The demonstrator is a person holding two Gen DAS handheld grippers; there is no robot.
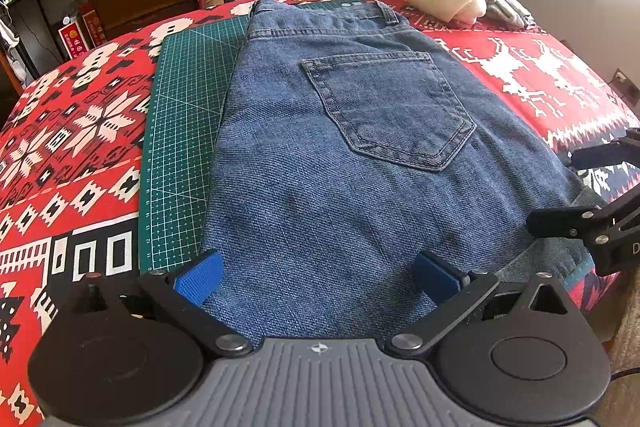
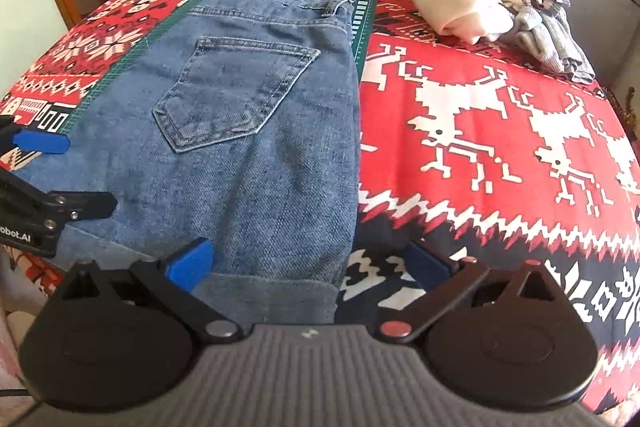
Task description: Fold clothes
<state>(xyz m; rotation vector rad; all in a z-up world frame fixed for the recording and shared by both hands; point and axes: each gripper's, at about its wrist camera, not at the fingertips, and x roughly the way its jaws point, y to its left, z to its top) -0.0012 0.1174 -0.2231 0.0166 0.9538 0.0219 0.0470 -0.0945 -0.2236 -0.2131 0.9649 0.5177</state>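
The folded jeans [image 1: 352,155] lie back pocket up on a green cutting mat [image 1: 180,131], which rests on the bench under a red patterned cloth [image 1: 72,131]. The left gripper [image 1: 318,277] stands wide open over the near hem at 6 o'clock, empty, while the right gripper [image 2: 308,261], equally spread and holding nothing, straddles the jeans' right edge. A heap of cream and grey clothes [image 2: 492,23] sits at 1 o'clock, well apart from the jeans.
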